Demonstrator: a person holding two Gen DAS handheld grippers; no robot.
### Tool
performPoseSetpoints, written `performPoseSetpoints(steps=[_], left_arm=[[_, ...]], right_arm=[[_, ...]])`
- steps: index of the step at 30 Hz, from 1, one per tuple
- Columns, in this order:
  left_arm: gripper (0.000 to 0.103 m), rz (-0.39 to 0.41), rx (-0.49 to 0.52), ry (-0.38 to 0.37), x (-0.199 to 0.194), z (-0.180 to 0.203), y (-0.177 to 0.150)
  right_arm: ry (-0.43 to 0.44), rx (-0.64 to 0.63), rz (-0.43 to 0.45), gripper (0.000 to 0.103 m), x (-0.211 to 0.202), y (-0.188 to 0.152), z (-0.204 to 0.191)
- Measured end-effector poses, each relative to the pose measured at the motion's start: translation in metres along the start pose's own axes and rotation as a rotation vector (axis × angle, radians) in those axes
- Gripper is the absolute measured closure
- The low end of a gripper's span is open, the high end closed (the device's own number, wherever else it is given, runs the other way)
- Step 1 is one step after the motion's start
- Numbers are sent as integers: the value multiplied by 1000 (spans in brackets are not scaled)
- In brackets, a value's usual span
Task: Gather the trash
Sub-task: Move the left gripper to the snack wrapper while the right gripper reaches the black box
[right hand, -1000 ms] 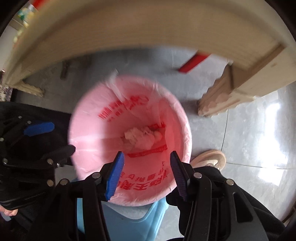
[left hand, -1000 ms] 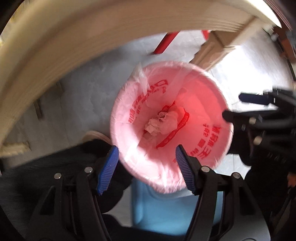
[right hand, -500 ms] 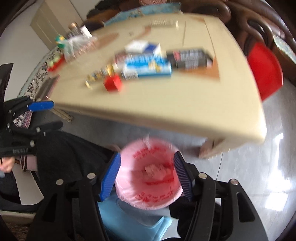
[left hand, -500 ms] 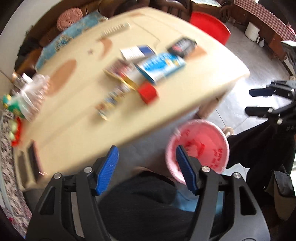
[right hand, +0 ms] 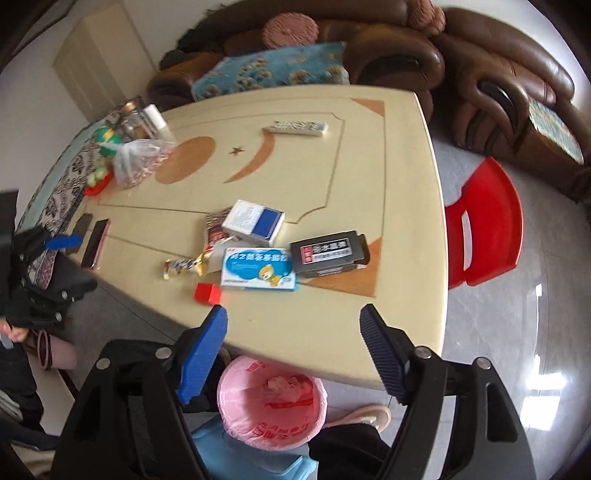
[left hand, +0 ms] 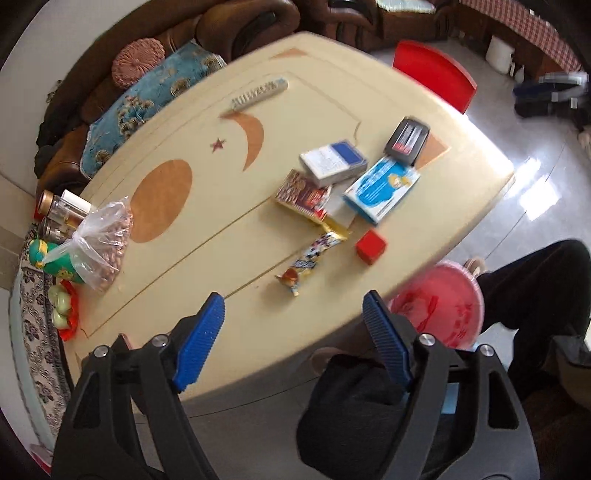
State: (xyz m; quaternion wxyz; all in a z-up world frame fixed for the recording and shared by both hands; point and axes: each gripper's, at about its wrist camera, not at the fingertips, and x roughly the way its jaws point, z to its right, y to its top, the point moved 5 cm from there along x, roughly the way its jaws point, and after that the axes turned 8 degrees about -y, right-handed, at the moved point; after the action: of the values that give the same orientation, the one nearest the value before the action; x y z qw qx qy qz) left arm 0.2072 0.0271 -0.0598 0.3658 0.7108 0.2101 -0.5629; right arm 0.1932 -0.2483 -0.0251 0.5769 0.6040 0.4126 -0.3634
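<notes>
On the cream table (right hand: 402, 206), the clutter lies in a loose cluster near the front edge: a red cube (right hand: 208, 293), a crumpled snack wrapper (right hand: 184, 266), a light blue box with a cartoon figure (right hand: 258, 273), a dark grey box (right hand: 328, 254), a white and blue box (right hand: 255, 221) and a patterned red packet (left hand: 303, 194) partly under it. A remote control (right hand: 295, 127) lies farther back by the crescent inlay, and a clear bag of nuts (left hand: 105, 245) sits at the table's left end beside jars (left hand: 61, 212). Below the near edge stands the bin with a pink liner (right hand: 273, 402), some crumpled trash (right hand: 286, 384) at its bottom; the tabletop overhangs part of it in the left wrist view.

The left hand-held gripper (left hand: 293, 332) hangs above the table edge, its jaws opening with nothing between them. The right hand-held gripper (right hand: 293, 339) is likewise widening and empty, above the bin and table edge.

Only the right wrist view shows two dark phones (right hand: 90, 240) near the table's left edge, the whole red chair (right hand: 484, 225) and the brown sofa's armrest (right hand: 509, 74). Only the left wrist view shows a checked cloth (left hand: 532, 33) at the far right and a plate of green fruit (left hand: 62, 310). A dark trouser leg (left hand: 532, 284) stands beside the bin.
</notes>
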Motion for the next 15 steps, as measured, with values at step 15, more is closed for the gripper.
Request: performPoseSetpoints(steps=[15], left_arm=[[27,-134,186,-51,91,-17,19]], right_arm=[[-12,218,-308,30,115,40,6]])
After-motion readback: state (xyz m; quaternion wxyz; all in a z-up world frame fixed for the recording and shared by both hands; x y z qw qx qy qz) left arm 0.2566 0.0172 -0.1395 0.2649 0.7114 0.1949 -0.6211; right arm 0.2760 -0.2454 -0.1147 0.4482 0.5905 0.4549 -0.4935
